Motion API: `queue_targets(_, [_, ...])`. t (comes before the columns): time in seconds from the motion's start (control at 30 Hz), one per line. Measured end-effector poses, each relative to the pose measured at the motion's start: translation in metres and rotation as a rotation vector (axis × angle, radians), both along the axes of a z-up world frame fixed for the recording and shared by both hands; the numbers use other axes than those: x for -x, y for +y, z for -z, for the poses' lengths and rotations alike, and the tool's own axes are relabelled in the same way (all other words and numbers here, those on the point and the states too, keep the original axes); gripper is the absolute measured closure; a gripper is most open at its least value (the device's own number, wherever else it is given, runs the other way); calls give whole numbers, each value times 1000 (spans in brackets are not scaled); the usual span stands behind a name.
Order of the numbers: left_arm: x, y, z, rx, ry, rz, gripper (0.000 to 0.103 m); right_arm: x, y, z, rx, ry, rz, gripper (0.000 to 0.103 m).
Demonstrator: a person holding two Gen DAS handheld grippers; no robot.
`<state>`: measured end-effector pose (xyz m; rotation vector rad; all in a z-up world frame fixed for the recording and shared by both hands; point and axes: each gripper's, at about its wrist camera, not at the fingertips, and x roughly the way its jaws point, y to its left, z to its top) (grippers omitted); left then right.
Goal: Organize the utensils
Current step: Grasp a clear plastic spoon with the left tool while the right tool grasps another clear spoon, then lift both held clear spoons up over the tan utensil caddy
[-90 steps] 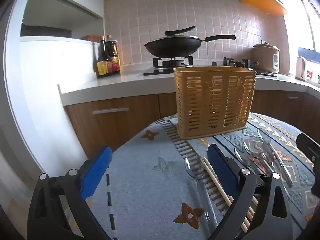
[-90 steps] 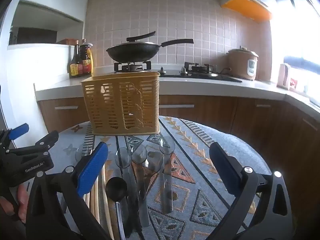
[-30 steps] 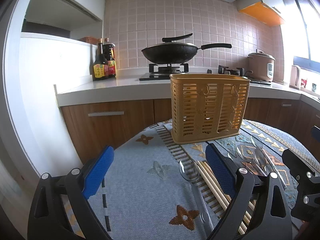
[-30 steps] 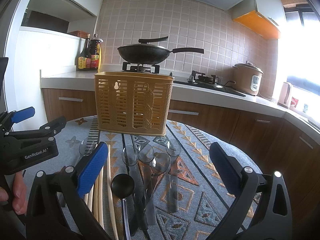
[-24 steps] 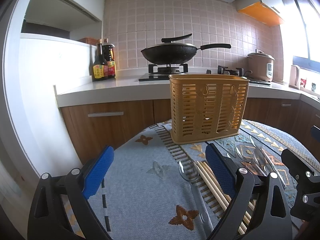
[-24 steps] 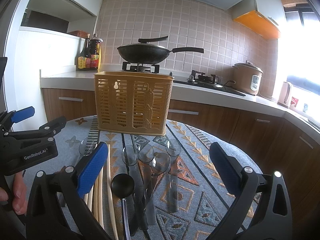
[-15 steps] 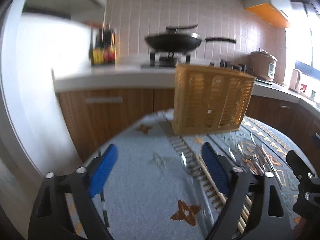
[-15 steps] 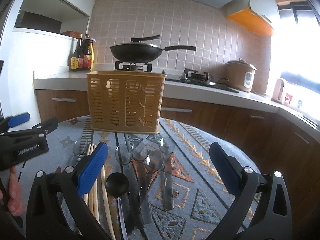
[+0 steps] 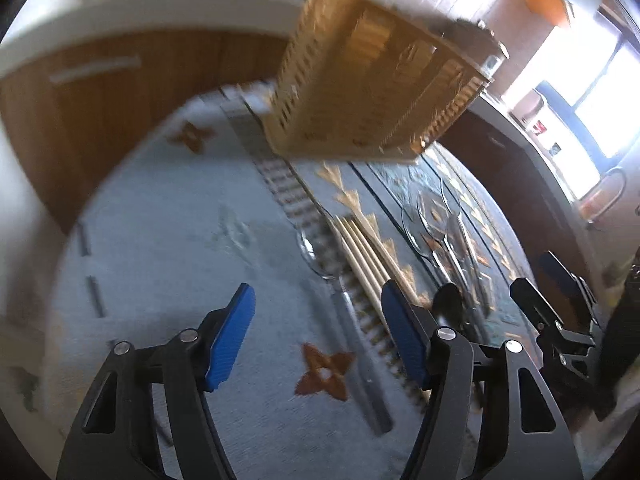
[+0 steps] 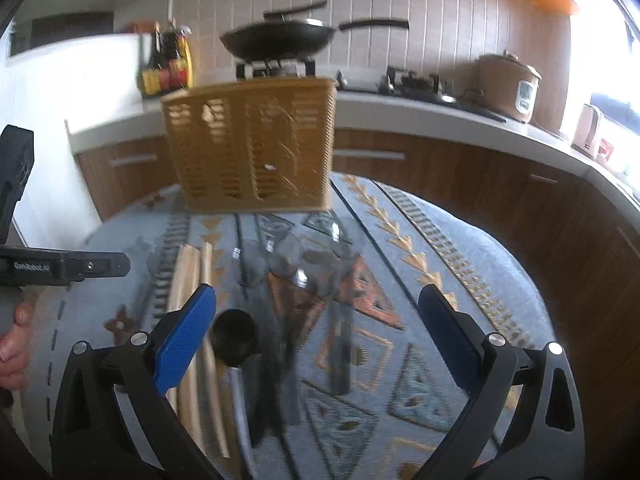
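An orange slotted utensil basket (image 9: 376,92) (image 10: 252,148) stands at the far side of a patterned cloth. In front of it lie wooden chopsticks (image 9: 364,256) (image 10: 188,280), a clear spoon (image 9: 320,256), several clear spoons (image 9: 436,224) (image 10: 304,268) and a black spoon (image 10: 234,336). My left gripper (image 9: 316,340) is open and empty, low over the clear spoon's handle. My right gripper (image 10: 316,340) is open and empty above the spoons. Both views are blurred.
The patterned cloth (image 10: 460,264) covers a round table. Behind it are wooden cabinets (image 10: 440,172) and a counter with a wok (image 10: 280,40), sauce bottles (image 10: 164,64) and a rice cooker (image 10: 508,88). The left gripper's body (image 10: 60,266) shows at the right wrist view's left edge.
Both grippers have tipped down and moved toward the table. The left one has dropped sharply and rolled, now close over the clear spoon and chopsticks. Both stay open.
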<state>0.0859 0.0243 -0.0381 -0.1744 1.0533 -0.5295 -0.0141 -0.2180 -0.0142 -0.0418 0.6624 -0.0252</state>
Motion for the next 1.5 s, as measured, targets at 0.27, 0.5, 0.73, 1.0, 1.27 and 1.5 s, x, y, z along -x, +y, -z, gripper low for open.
queue_targets(0.27, [-27, -36, 11, -183, 14, 2, 41, -43, -48, -11, -132, 172, 28, 17])
queue_targets(0.5, [-35, -64, 13, -339, -29, 19, 48, -100, -81, 3, -224, 348, 23, 31])
queue_targets(0.73, [-33, -56, 10, -357, -56, 23, 56, -144, -82, 21, -268, 476, 3, 37])
queue_targets(1.0, [-29, -49, 10, -360, -69, 28, 64, -158, -58, 32, -148, 516, 11, 40])
queue_targets(1.27, [-49, -51, 9, -315, -16, 15, 54, -161, -22, 38, 7, 556, 27, 48])
queue_targets(1.5, [-49, -58, 7, -402, -81, -15, 71, -158, -4, 34, -6, 554, -7, 73])
